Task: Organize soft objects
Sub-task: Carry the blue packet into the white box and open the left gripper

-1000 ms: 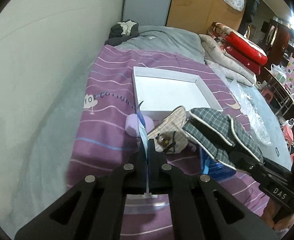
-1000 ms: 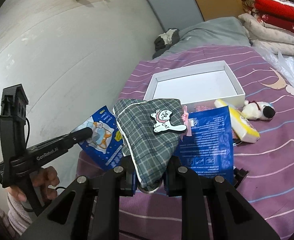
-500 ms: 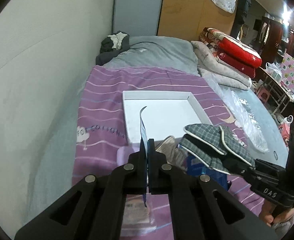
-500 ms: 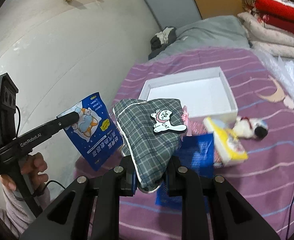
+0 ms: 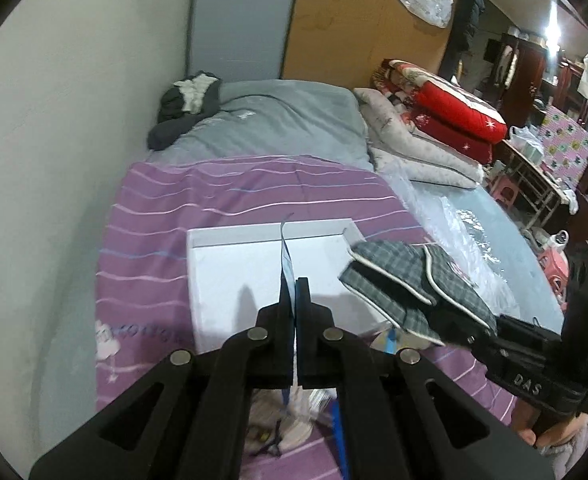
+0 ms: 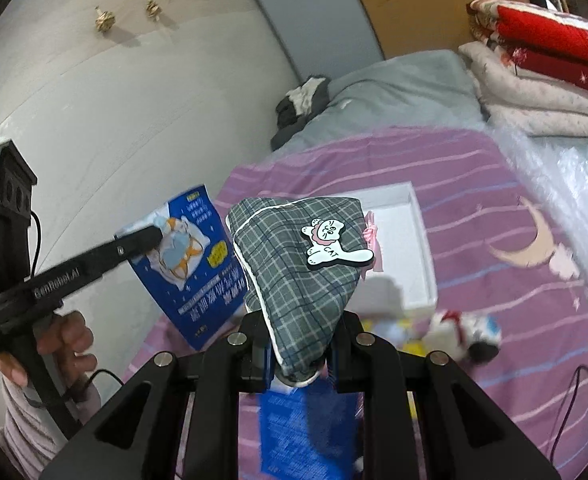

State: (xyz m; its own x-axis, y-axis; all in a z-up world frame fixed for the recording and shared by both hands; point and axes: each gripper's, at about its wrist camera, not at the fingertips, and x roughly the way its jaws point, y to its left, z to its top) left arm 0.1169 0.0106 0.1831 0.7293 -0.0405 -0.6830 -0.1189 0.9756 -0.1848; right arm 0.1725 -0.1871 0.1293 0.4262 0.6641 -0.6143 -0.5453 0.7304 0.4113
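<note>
The left gripper had its two fingers pressed together on a thin blue packet, seen edge-on in the left wrist view as a sliver rising between the pads. In the right wrist view the same packet showed its face: dark blue with a cartoon animal and a yellow patch, held up off the bed at the left, with a hand and pale sleeve gripping the handle below.

The right gripper was clamped on the narrow lower end of a grey plaid pouch, white-piped and bearing a white cat patch marked CAT. The pouch stood upward from the fingers, lifted clear of the bed.

Beyond both grippers a white shallow box lay open on the purple striped bedspread. Near the box's near right corner, a small plush toy in white, red and black lay on the spread, blurred, beside something yellow. Another blue packet lay flat directly under the right gripper.

Farther off, a grey blanket covered the far end of the bed, with folded red and white quilts stacked at the far right.
</note>
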